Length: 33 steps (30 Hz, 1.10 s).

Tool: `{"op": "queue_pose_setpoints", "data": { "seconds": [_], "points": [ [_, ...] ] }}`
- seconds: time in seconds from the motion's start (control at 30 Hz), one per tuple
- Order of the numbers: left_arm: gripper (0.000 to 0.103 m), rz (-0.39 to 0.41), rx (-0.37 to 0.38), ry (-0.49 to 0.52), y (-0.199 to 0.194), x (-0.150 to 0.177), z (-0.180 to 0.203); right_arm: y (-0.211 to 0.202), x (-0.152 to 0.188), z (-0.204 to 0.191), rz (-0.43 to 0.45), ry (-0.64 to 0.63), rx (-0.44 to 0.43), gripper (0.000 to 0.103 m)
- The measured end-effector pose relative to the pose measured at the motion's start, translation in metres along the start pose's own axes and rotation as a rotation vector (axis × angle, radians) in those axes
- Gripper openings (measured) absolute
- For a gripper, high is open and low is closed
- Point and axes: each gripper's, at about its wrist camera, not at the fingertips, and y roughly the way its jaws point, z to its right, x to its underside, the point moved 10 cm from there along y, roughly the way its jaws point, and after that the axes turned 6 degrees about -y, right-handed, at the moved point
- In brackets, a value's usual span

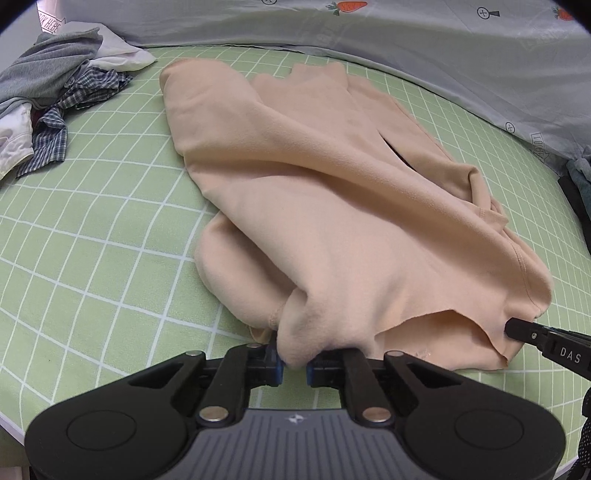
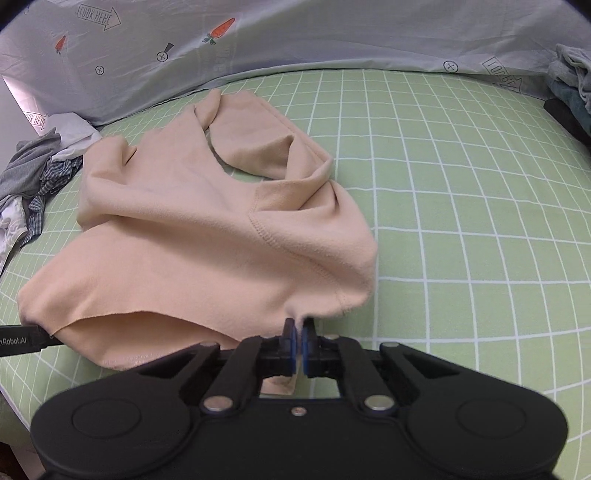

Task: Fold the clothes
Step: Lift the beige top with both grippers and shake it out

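Note:
A peach fleece garment (image 1: 332,206) lies rumpled on the green checked bed sheet (image 1: 96,229), one sleeve folded over its body. My left gripper (image 1: 294,363) is shut on a thick bunch of the garment's near hem, the cloth bulging between the blue pads. In the right wrist view the same garment (image 2: 207,229) spreads to the left, and my right gripper (image 2: 298,345) is shut on a thin pinch of its hem at the near right corner. The right gripper's tip (image 1: 532,334) shows at the left wrist view's right edge, against the hem.
A heap of other clothes (image 1: 48,96), grey, white and blue plaid, sits at the far left of the bed. A grey printed sheet (image 1: 369,33) hangs along the back. More dark clothes (image 2: 569,88) lie at the far right. Bare sheet (image 2: 461,206) spreads right of the garment.

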Motion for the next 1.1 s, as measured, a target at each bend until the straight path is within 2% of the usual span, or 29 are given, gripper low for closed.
{"op": "queue_pose_setpoints", "data": {
  "seconds": [0.23, 0.33, 0.53, 0.63, 0.8, 0.97, 1.1],
  "points": [
    [0.009, 0.142, -0.051, 0.04, -0.037, -0.033, 0.015, -0.038, -0.045, 0.007, 0.174, -0.031, 0.057, 0.003],
    [0.004, 0.233, -0.051, 0.066, -0.066, -0.058, 0.029, -0.06, -0.067, 0.007, 0.258, -0.051, 0.083, 0.003],
    [0.003, 0.399, -0.062, 0.151, -0.116, -0.102, 0.056, -0.093, -0.105, 0.014, 0.384, -0.034, 0.101, 0.003],
    [0.003, 0.418, -0.059, 0.135, -0.116, -0.118, 0.058, -0.097, -0.123, 0.013, 0.422, -0.031, 0.097, 0.003],
    [0.003, 0.399, -0.054, 0.077, -0.103, -0.135, 0.042, -0.084, -0.144, 0.007, 0.435, -0.035, 0.088, 0.003],
    [0.003, 0.383, -0.044, 0.048, -0.08, -0.162, 0.033, -0.058, -0.169, 0.004, 0.422, -0.034, 0.082, 0.003],
    [0.003, 0.361, -0.038, 0.023, -0.053, -0.195, 0.027, -0.022, -0.202, 0.003, 0.395, -0.026, 0.074, 0.003]
  ]
}}
